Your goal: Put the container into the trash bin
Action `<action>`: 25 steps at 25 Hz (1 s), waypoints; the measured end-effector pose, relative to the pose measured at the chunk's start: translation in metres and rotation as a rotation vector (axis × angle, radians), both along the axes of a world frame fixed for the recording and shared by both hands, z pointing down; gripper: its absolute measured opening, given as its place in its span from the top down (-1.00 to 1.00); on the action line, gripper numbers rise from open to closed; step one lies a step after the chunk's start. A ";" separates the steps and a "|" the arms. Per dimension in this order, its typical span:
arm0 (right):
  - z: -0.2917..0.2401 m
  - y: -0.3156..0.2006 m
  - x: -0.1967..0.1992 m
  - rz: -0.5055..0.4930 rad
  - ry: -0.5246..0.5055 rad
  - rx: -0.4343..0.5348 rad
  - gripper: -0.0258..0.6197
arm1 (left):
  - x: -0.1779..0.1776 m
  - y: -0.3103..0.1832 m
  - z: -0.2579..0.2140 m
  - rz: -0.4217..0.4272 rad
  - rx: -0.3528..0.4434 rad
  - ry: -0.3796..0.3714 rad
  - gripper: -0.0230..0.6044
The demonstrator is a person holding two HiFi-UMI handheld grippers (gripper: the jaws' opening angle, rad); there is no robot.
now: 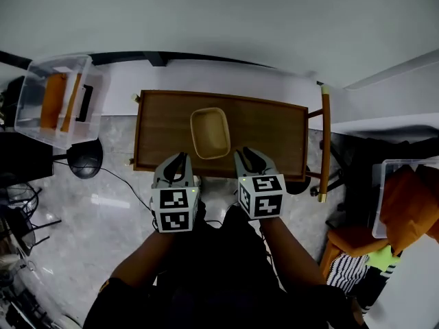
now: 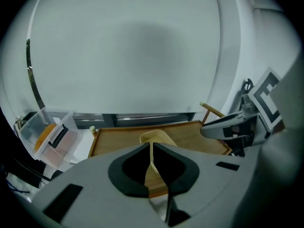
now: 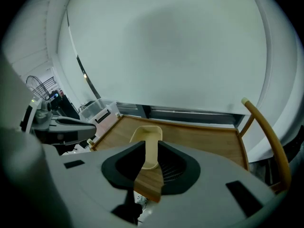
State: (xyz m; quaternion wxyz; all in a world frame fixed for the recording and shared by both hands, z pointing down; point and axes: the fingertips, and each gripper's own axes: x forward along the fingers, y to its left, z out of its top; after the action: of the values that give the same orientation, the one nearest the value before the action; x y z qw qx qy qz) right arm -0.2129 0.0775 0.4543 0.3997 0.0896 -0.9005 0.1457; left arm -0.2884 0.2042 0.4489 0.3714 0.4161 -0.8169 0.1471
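The container [image 1: 210, 132] lies untouched on the table [image 1: 274, 125], so everything remains. My left gripper [image 1: 180, 160] is closed and empty, and my right gripper [image 1: 247, 155] stands parted.

Your head camera looks steeply down from over your arms onto the wooden table [image 1: 274, 132], with the left gripper [image 1: 180, 160] and right gripper [image 1: 247, 155] at its near edge. Each gripper camera rides low behind its own jaws (very close), facing across the tabletop to the white wall [image 2: 128, 56]. All three views share the table and the tan container [image 1: 210, 132].
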 end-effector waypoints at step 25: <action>0.132 -0.010 -0.048 0.011 0.241 -0.028 0.53 | -0.063 0.009 0.109 0.031 -0.136 0.105 0.69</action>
State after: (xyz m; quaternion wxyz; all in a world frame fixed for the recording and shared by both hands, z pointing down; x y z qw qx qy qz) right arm -0.2604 0.0670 0.5867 0.5055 0.1058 -0.8433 0.1485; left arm -0.3513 0.2129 0.5582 0.4387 0.4097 -0.7779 0.1861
